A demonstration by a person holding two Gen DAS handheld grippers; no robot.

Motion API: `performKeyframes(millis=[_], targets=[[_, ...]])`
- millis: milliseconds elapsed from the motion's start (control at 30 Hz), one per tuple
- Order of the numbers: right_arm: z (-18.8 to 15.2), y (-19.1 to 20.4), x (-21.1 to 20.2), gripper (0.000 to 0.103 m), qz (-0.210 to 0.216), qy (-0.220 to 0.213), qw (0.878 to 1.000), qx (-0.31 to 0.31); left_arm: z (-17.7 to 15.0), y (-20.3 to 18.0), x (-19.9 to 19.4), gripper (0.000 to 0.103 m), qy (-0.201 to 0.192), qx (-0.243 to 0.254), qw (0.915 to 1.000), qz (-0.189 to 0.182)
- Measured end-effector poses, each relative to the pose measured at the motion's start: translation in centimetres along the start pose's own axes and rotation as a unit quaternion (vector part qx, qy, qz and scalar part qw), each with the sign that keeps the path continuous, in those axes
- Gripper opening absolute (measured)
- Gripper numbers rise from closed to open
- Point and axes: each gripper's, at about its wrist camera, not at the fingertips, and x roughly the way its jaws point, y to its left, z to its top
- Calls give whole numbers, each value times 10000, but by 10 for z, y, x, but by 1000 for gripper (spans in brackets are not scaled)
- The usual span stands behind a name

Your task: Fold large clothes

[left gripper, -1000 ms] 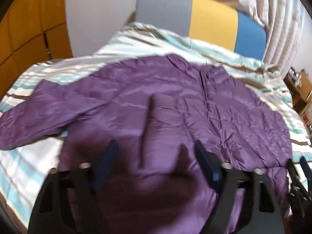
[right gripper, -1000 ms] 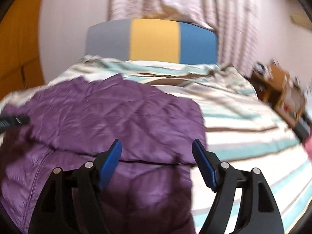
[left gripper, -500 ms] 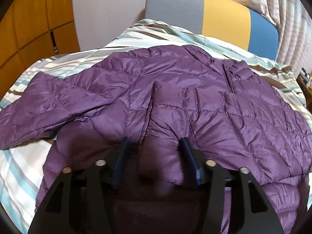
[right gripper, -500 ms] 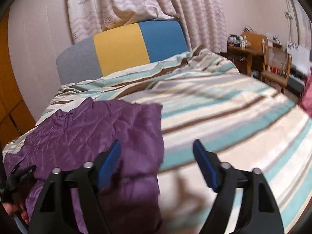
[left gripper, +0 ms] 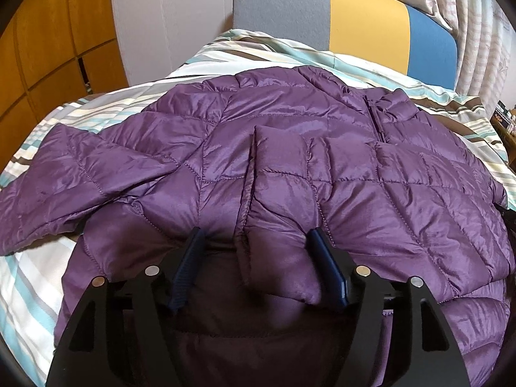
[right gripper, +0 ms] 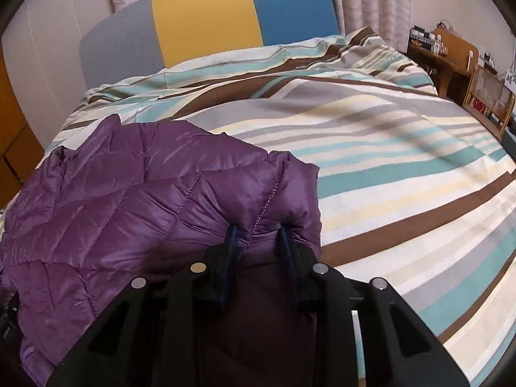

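While I hold both grippers low over the bed [right gripper: 403, 174], a purple quilted jacket [left gripper: 290, 167] lies spread across its striped cover, reaching from the left edge toward the middle; the right half of the cover is bare stripes in my right wrist view.

Left wrist view, left to right: one sleeve [left gripper: 74, 187] runs out toward the bed's left edge, flat on the stripes. The body of the jacket fills the centre, with its zip [left gripper: 375, 119] running toward the collar at the headboard end. A folded-over panel [left gripper: 280, 200] lies on top of the body. My left gripper [left gripper: 254, 242] has its jaws set apart and opening, one on each side of the near end of that panel; the right blue pad [left gripper: 325, 267] lies against the fabric, the left pad stands beside a fold, and I cannot tell that they squeeze anything.

Right wrist view, left to right: the jacket's bulk sits on the left portion of the bed, its right border ending well short of the right edge. My right gripper [right gripper: 258, 235] has its jaws narrow and closing, with a puffed ridge of that right border pinched between the pads.

Beyond the bed stands a headboard [right gripper: 206, 13] in grey, yellow and blue, with curtains [right gripper: 371, 3] behind and a wooden desk [right gripper: 451, 51] off the far right corner.
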Motion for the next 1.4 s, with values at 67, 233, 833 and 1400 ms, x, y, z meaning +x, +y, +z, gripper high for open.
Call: performKeyframes(millis=[67, 233, 833, 1400], targets=[[-1, 3, 2, 25, -76, -5, 9999, -77, 0, -1, 0, 69, -5, 22, 10000, 29], [-1, 1, 0, 27, -31, -38, 10000, -67, 0, -1, 1, 69, -21, 3, 10000, 5], [-46, 0, -51, 43, -297, 74, 9995, -88, 0, -1, 1, 70, -16, 13, 10000, 5], [-49, 9, -48, 71, -1119, -90, 9931, -329, 0, 7, -6, 100, 193, -119, 9989, -421]])
